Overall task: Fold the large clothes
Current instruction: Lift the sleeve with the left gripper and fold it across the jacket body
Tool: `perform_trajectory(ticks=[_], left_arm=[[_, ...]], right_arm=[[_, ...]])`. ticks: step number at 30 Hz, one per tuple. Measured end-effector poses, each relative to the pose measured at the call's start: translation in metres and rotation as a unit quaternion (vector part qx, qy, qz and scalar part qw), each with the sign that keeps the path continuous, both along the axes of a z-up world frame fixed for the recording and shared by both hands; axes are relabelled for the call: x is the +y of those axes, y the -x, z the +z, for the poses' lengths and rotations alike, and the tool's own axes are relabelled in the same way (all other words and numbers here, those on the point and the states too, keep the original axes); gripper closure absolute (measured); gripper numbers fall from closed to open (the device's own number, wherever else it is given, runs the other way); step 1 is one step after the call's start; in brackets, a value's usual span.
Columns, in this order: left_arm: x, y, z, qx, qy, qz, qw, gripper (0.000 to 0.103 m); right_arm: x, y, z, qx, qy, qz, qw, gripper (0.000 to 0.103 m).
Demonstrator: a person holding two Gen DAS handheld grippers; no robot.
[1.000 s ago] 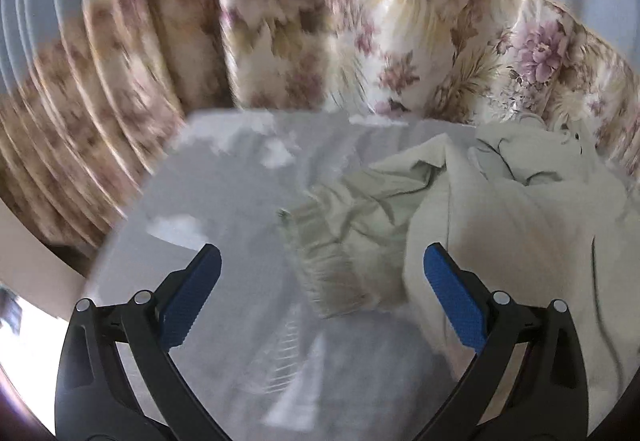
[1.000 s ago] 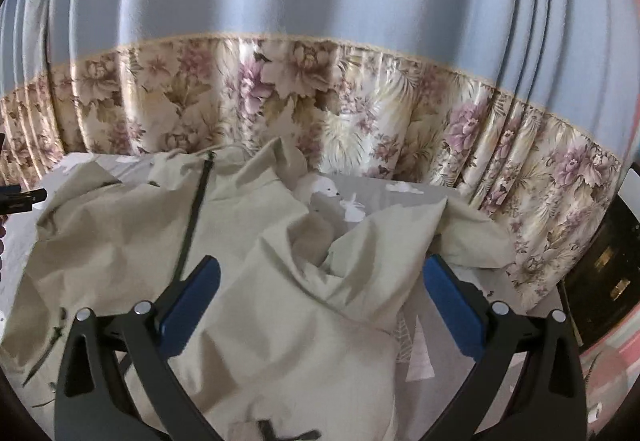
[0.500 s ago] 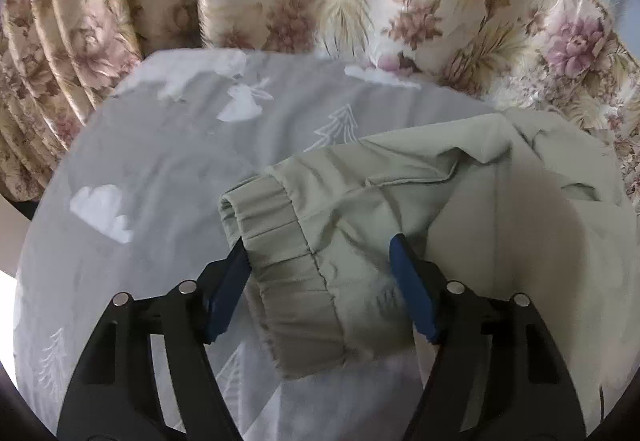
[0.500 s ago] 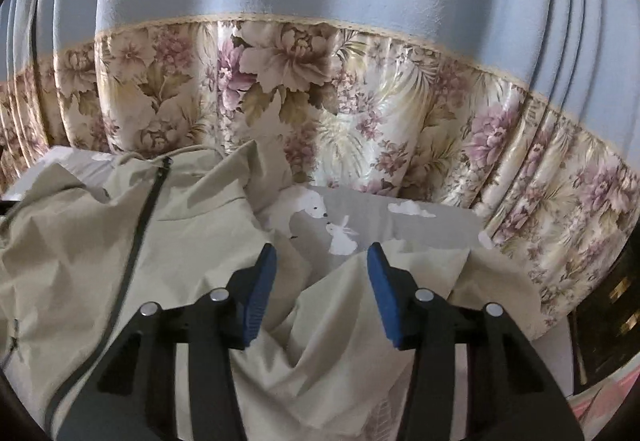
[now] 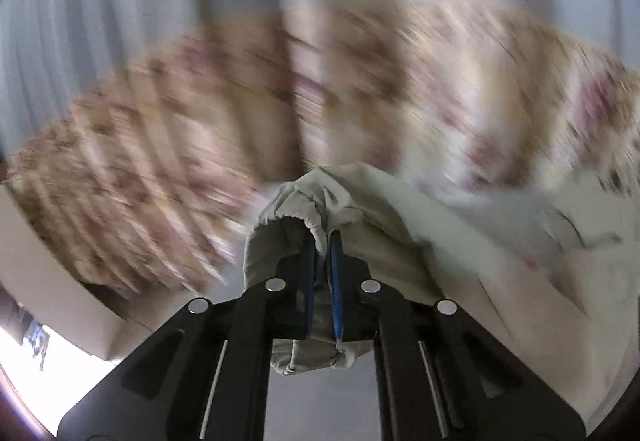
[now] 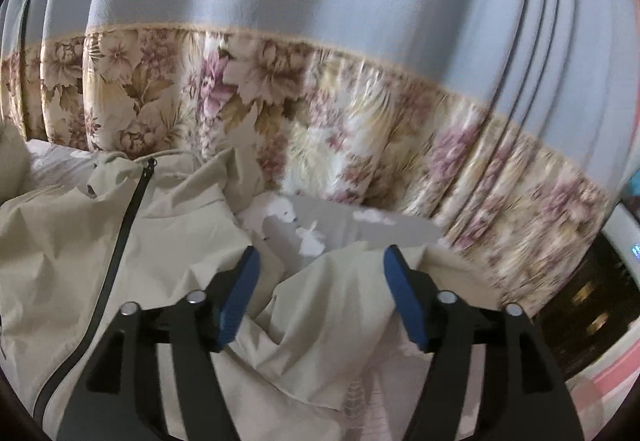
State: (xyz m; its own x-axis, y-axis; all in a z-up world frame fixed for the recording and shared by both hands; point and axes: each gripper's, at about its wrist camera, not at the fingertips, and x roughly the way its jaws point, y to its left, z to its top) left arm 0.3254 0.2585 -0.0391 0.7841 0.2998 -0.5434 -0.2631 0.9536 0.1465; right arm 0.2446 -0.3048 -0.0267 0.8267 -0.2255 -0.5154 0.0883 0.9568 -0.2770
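The curtain [image 6: 280, 41], pale blue above with a floral band below, fills everything beyond my jaws, and in the left wrist view it is smeared with blur. Below it lies the grey bed sheet [image 6: 340, 221] with white prints, showing just ahead of my right jaws. Spread over that sheet is the beige jacket [image 6: 52, 261], running from my left side across and under my right gripper [image 6: 320, 281], its dark zipper [image 6: 120, 237] slanting down to the left of the left-hand blue pad. My right jaws are opening, standing fairly wide, with a rumpled fold of the jacket lying between and below the pads; the pads do not press on it. Over on my left gripper [image 5: 322, 253], the jaws are clamped nearly together on the jacket's gathered sleeve cuff [image 5: 296, 217]. The cuff bunches up just above the fingertips, wraps around them, and a bit of it hangs out beneath the jaws.
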Motion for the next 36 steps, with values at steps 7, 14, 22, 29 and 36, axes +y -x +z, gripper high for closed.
perform_trajectory(ticks=[7,14,22,29,36], left_arm=[[0.144,0.049,-0.020,0.007,-0.025,0.132,0.9909,0.048],[0.177,0.101,-0.059,0.067,0.094,0.185,0.9758,0.029],[0.078,0.047,-0.023,0.084,0.110,0.136,0.9811,0.005],[0.053,-0.048,-0.047,0.181,0.093,0.185,0.9614,0.003],[0.081,-0.056,-0.083,0.266,0.149,0.204,0.9304,0.096]], right_arm=[[0.011,0.012,0.014,-0.018,0.008,0.005,1.000,0.034],[-0.003,0.008,0.014,-0.011,0.002,-0.006,1.000,0.031],[-0.007,0.011,0.005,-0.002,0.005,-0.006,1.000,0.028],[-0.018,0.013,-0.003,0.002,0.014,-0.011,1.000,0.028],[-0.032,0.013,-0.015,0.007,0.010,-0.017,1.000,0.028]])
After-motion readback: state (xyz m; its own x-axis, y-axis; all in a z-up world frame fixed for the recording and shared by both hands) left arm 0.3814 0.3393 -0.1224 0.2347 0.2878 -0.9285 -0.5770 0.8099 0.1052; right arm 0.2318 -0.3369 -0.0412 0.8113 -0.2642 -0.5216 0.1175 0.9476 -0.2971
